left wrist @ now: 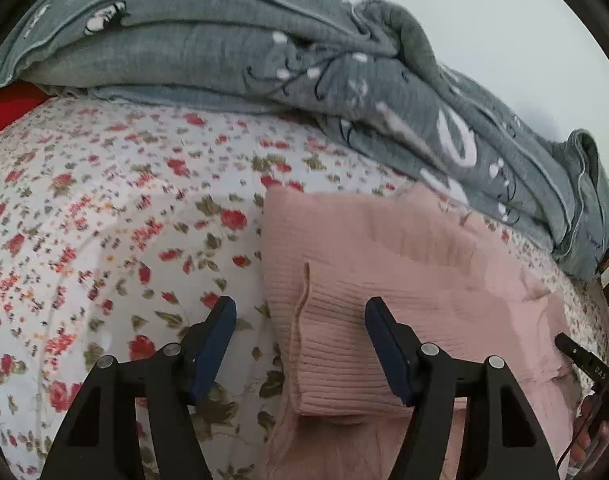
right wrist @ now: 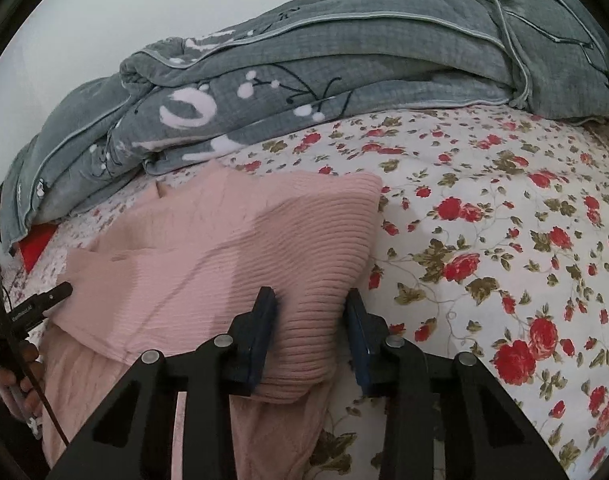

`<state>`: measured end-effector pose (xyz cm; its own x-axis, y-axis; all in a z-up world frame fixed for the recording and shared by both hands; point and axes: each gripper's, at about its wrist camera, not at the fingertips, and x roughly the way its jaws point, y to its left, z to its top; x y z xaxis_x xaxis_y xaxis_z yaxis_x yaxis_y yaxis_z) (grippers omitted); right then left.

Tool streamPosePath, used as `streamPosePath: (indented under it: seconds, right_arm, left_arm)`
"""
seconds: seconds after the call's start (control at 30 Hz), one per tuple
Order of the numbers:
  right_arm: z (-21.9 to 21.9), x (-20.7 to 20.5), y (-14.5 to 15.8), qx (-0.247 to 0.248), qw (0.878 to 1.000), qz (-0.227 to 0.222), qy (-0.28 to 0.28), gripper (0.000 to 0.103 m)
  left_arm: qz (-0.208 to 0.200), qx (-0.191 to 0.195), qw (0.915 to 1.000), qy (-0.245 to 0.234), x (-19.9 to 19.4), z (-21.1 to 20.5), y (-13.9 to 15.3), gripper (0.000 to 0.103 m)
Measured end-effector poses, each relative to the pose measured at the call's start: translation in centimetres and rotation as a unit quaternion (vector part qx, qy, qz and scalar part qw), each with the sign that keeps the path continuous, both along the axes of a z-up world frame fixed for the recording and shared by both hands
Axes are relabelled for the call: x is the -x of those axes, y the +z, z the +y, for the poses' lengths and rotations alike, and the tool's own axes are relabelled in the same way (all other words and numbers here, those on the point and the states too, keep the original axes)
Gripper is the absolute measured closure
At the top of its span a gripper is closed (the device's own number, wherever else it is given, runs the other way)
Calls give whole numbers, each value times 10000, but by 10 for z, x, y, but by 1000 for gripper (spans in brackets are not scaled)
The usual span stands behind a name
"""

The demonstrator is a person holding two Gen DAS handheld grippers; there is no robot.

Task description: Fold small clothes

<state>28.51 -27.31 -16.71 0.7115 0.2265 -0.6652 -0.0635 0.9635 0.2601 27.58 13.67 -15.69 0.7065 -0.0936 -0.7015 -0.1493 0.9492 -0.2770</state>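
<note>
We ride low on the left gripper (left wrist: 300,312), tilted down at the bed's floral sheet (left wrist: 116,216), close enough that its fingers fill the bottom edge. From there the pink knit garment (left wrist: 404,264) lies centre-right, the grey quilt (left wrist: 224,52) bunched behind. Over on the right gripper (right wrist: 310,304) we get a similar downward slant, garment now centre-left. Both views share garment, quilt and sheet, and each catches what seems to be the other gripper's tip at its edge.
</note>
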Motion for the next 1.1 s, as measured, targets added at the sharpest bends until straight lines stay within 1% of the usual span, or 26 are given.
streamPosePath:
  seconds: [0.07, 0.1, 0.13, 0.17, 0.2, 0.23, 0.27, 0.33, 0.37, 0.43, 0.47, 0.57, 0.63, 0.7, 0.77, 0.87, 0.9, 0.93, 0.97, 1.0, 1.03, 1.07, 1.1]
  right_arm:
    - [-4, 5, 5, -124, 9998, -139, -31, 67]
    - [-7, 10, 9, -193, 9994, -267, -49, 67]
    - [-9, 14, 13, -247, 9989, -390, -69, 67]
    - [-10, 18, 23, -217, 9984, -526, -67, 63]
    - [-7, 19, 36, -34, 9979, -654, -14, 58]
    - [-5, 17, 44, 112, 9973, -727, 34, 46]
    - [1, 11, 57, 325, 9959, -830, 160, 38]
    - [10, -4, 71, 462, 9939, -909, 415, 37]
    - [13, -15, 76, 465, 9940, -847, 516, 37]
    - [17, -33, 79, 419, 9944, -727, 650, 37]
    - [23, -46, 78, 464, 9939, -631, 771, 37]
    - [31, -72, 71, 698, 9914, -545, 959, 37]
    - [32, -93, 57, 787, 9915, -309, 990, 37]
    - [28, -111, 39, 702, 9923, -24, 1024, 39]
    - [27, -124, 20, 592, 9920, 215, 1092, 39]
    - [27, -134, -2, 568, 9906, 503, 1141, 40]
    - [29, -135, -6, 672, 9900, 530, 1120, 40]
    - [32, -135, -7, 789, 9892, 530, 1120, 41]
    - [36, -134, -9, 926, 9880, 501, 1127, 44]
    - [42, -133, -11, 1147, 9861, 478, 1100, 47]
    - [46, -131, -12, 1268, 9851, 398, 1092, 64]
    - [50, -127, -11, 1298, 9838, 279, 1202, 82]
    - [52, -124, -11, 1251, 9831, 193, 1322, 85]
  left_arm:
    - [-283, 16, 9996, 8, 7, 4, 11, 38]
    - [-444, -25, 9990, -12, 12, 5, 17, 37]
    - [-504, -142, 9986, -33, 14, 6, 25, 37]
    - [-499, -257, 9984, -114, 12, 5, 33, 36]
    - [-482, -334, 9980, -225, 7, 3, 40, 36]
    - [-458, -434, 9973, -384, 0, 0, 49, 35]
    - [-461, -518, 9964, -498, -9, -3, 55, 34]
    - [-468, -681, 9949, -580, -26, -7, 64, 32]
    - [-444, -705, 9947, -610, -34, -9, 65, 32]
    - [-394, -612, 9943, -782, -51, -10, 62, 32]
    - [-340, -580, 9939, -873, -58, -10, 59, 32]
    - [-105, -639, 9919, -1089, -81, -12, 43, 32]
    - [60, -622, 9913, -1159, -94, -10, 29, 32]
    - [249, -546, 9917, -1137, -104, -6, 13, 34]
    - [346, -497, 9913, -1166, -109, -4, 3, 34]
    - [548, -577, 9885, -1282, -118, -7, -12, 36]
    - [549, -627, 9883, -1280, -119, -9, -15, 39]
    - [499, -679, 9886, -1245, -118, -9, -16, 52]
    - [416, -697, 9891, -1227, -117, -9, -15, 74]
    - [311, -689, 9891, -1265, -114, -10, -13, 82]
    - [226, -669, 9881, -1368, -112, -12, -13, 91]
    - [161, -707, 9873, -1410, -111, -14, -11, 93]
    - [35, -750, 9876, -1378, -108, -15, -8, 93]
